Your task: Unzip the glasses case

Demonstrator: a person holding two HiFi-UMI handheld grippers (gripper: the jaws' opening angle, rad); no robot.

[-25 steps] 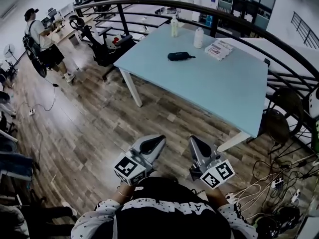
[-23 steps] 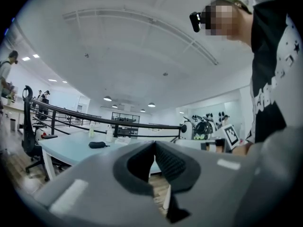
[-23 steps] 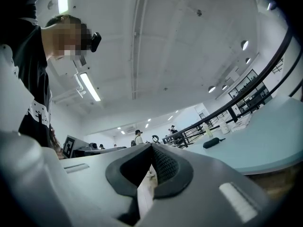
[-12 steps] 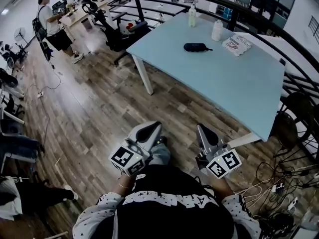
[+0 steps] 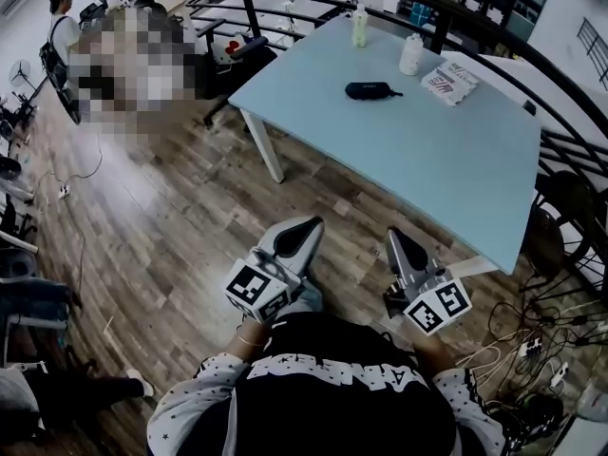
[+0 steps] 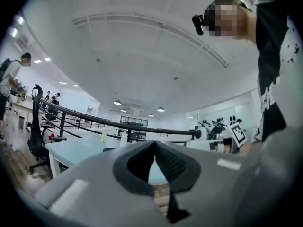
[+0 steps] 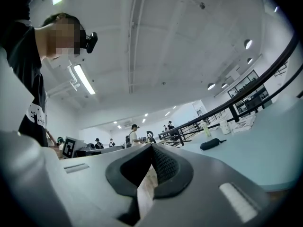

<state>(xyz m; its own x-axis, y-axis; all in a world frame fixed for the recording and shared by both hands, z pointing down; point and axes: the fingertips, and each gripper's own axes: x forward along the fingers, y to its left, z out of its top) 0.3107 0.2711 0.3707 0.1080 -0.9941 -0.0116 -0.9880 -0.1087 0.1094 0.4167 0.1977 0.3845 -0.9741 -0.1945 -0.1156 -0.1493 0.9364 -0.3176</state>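
Observation:
The glasses case (image 5: 372, 90) is a dark oblong pouch lying on the far part of the light blue table (image 5: 446, 169); it also shows small in the right gripper view (image 7: 209, 144). Both grippers are held out over the wooden floor, short of the table's near edge and well apart from the case. My left gripper (image 5: 309, 224) points toward the table with its jaws together and nothing between them (image 6: 155, 143). My right gripper (image 5: 394, 236) is beside it, also shut and empty (image 7: 151, 146).
Two bottles (image 5: 360, 27) (image 5: 411, 55) and a printed booklet (image 5: 448, 81) stand behind the case. A dark curved railing (image 5: 532, 74) runs behind and right of the table. Cables (image 5: 532, 350) litter the floor at right. An office chair (image 5: 237, 60) stands at the table's left.
Both grippers have moved forward toward the table, and the table's near edge lies closer to them. Their jaws stay shut.

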